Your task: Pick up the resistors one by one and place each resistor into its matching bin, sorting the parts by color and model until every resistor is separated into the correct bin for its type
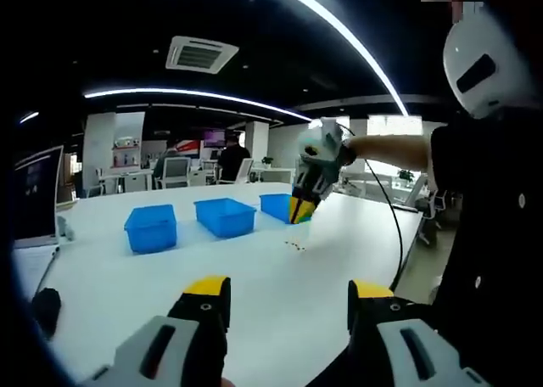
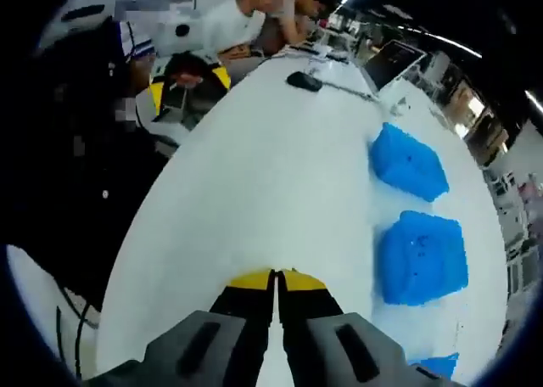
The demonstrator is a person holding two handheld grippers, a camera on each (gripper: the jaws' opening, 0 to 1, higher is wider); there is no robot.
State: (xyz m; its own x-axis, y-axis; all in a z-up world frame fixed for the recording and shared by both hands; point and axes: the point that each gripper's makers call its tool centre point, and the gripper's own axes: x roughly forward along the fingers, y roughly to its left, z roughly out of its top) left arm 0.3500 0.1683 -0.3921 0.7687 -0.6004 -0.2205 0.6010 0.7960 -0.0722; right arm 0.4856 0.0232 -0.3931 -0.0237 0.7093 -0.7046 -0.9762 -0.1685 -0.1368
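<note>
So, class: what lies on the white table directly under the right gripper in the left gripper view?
Under the right gripper, small dark specks, likely resistors, lie on the white table. The blue bin behind is partly covered.

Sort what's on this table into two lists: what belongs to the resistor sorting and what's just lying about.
Belongs to the job:
- three blue bins in a row
- small resistors on the white table
- left claw, open
- right claw, shut; nothing visible between its tips

Just lying about:
- laptop at the table's edge
- dark mouse
- office chairs in the background
</note>
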